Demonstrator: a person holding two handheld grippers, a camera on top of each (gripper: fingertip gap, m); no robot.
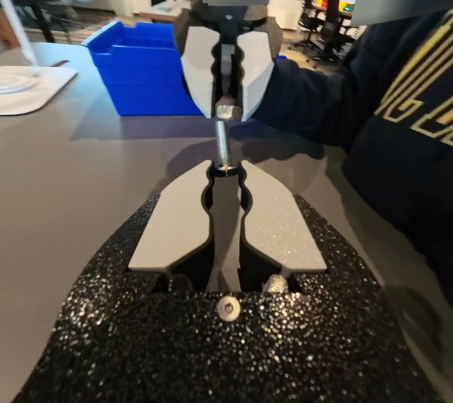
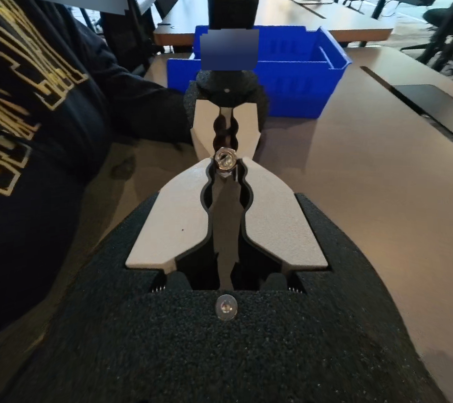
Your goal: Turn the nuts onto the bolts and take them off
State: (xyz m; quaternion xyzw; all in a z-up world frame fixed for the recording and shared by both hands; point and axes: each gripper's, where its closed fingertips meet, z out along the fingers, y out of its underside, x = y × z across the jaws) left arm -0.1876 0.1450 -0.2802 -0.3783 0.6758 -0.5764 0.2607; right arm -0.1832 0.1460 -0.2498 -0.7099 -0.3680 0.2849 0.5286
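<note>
A silver bolt [image 1: 222, 143] spans the gap between my two grippers, above the grey table [image 1: 73, 170]. My left gripper [image 1: 224, 168] is shut on the bolt's hex head at its fingertips. My right gripper [image 1: 229, 117] faces it from the far side and is shut on a hex nut [image 1: 229, 112] at the threaded end. In the right wrist view, the nut [image 2: 225, 160] sits between my right gripper's tips [image 2: 225, 166], with the bolt's end showing in its hole. The left gripper [image 2: 225, 153] is just behind it. The shaft is hidden there.
A blue plastic bin [image 1: 147, 77] stands on the table behind the grippers and also shows in the right wrist view [image 2: 294, 87]. A white flat base [image 1: 29, 89] lies at the far left. A person's dark sleeve [image 1: 306, 97] is at the right. A dark flat panel [image 2: 426, 101] lies on the table. Left and right tips are no more than a few centimetres apart.
</note>
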